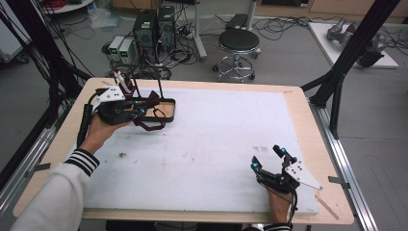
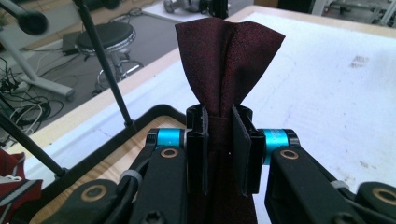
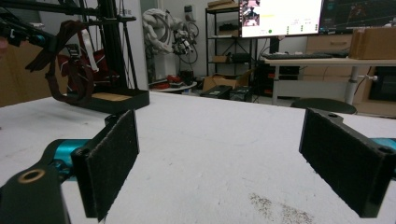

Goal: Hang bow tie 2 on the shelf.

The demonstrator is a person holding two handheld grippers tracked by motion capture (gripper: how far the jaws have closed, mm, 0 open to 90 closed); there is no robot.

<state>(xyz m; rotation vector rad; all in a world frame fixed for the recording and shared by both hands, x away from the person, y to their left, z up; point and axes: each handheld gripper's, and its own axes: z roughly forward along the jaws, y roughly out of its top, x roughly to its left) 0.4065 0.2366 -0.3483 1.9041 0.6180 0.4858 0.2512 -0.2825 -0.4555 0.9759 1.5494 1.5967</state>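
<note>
We hold a dark red bow tie (image 2: 231,56) in the left gripper (image 2: 219,149), and in the left gripper view the two black jaws are pressed onto the pinched middle of the cloth, the wings fanning out above them. In the high view the left gripper (image 1: 144,111) sits at the upper left of the frame with the bow tie (image 1: 153,102) and its strap hanging off the tips, just over the black stand (image 1: 166,107) on the far left part of the table (image 1: 298,103). In the right gripper view, the bow tie (image 3: 70,70) dangles at the upper left, its strap drooping toward the stand's tray (image 3: 116,99), which has a wooden floor. Whether the strap touches the tray we cannot tell.

The right gripper (image 1: 269,158) rests at the lower right of the high view on the white mat (image 1: 216,139), well apart from the action. In its own view the jaws stand wide apart with nothing but mat between them.

We judge this to be the carrying step: the bow tie is gripped and up off the mat, by the stand. More red cloth (image 2: 14,179) shows at the lower left of the left gripper view, so the stand looks like where ties are kept. The next move calls for steering the loop of strap clear of the thin black uprights (image 2: 105,65) so it does not snag, and keeping the squeeze firm on that slippery knot. The free gripper could come over to steady the strap.
</note>
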